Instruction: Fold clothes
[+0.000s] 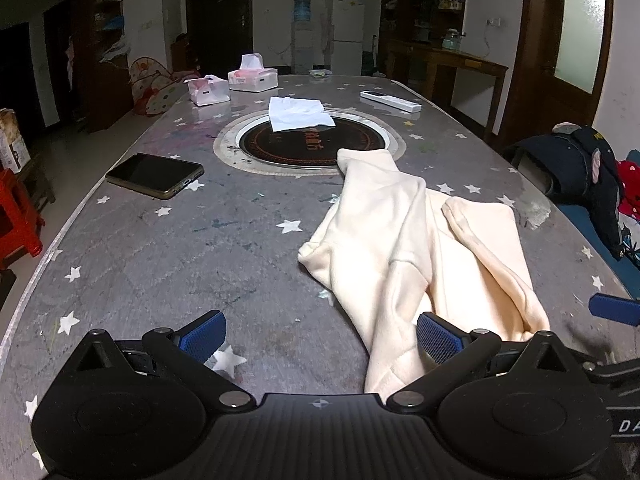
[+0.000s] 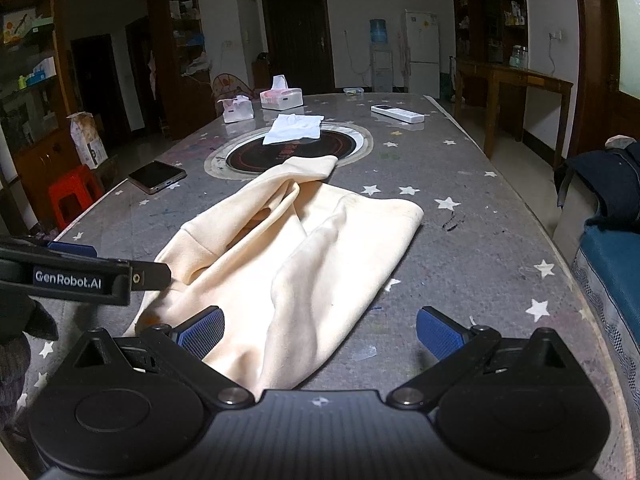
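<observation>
With the jaws of the left gripper (image 1: 320, 338) and right gripper (image 2: 320, 334) held apart and empty, the crumpled cream garment (image 2: 280, 248) lying near on the star-printed table (image 2: 460, 264) is judged unfolded, so its near edge must next be grasped.

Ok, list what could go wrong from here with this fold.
1. Both grippers, left gripper and right gripper, are open, so the cream garment is unheld and bunched; grabbing now may catch several layers.
2. Its far sleeve lies over the round inset and could snag or drag the white cloth.
</observation>
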A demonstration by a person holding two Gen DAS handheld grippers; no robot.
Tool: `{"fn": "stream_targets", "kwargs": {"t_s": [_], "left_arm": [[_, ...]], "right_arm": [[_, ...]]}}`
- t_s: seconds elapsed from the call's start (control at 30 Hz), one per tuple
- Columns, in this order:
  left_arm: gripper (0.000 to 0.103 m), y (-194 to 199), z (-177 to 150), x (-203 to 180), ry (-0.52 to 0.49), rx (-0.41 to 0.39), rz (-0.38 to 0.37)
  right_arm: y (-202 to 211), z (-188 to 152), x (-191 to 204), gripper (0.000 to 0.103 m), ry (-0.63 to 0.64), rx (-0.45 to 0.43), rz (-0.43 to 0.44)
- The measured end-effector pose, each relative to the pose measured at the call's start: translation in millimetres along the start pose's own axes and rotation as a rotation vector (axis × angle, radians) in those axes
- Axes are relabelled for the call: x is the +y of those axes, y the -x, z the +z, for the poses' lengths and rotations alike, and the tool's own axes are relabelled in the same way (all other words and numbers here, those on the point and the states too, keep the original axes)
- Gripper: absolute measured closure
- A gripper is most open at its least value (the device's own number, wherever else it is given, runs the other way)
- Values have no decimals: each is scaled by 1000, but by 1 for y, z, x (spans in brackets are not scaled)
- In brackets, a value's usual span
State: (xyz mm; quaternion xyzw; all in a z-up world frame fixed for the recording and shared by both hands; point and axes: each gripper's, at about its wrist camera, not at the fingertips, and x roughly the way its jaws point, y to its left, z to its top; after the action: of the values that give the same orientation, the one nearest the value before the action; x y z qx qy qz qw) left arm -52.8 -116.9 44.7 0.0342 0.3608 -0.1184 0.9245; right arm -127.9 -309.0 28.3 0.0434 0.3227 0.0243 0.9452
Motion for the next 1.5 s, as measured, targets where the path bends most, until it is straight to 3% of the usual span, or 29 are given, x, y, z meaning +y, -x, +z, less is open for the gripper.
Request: {"fn": "stream_targets", "kwargs": {"t_s": [0.43, 0.7, 0.8, 0.9, 1.07, 1.33, 1.5], "left_arm": [[1, -7, 14, -7, -17, -16, -52], [22, -21, 31, -15, -43, -23, -103], [34, -29, 34, -17, -49, -5, -138], [51, -35, 36, -19, -58, 13, -188], [76, -39, 39, -23, -87, 26, -247], [76, -45, 44, -25, -107, 46, -275], [91, -48, 45, -24, -121, 46, -297]], "right_arm": [[-7, 4, -7, 0, -23, -5, 9], [-9, 8, -14, 0, -44, -7, 16], [-11, 10, -16, 0, -48, -7, 19], [-14, 11, -17, 1, -53, -3, 26], [-20, 16, -17, 10, -60, -1, 51], [-39, 31, -13, 31, -29, 23, 75], [-51, 35, -14, 48, -23, 60, 94]]}}
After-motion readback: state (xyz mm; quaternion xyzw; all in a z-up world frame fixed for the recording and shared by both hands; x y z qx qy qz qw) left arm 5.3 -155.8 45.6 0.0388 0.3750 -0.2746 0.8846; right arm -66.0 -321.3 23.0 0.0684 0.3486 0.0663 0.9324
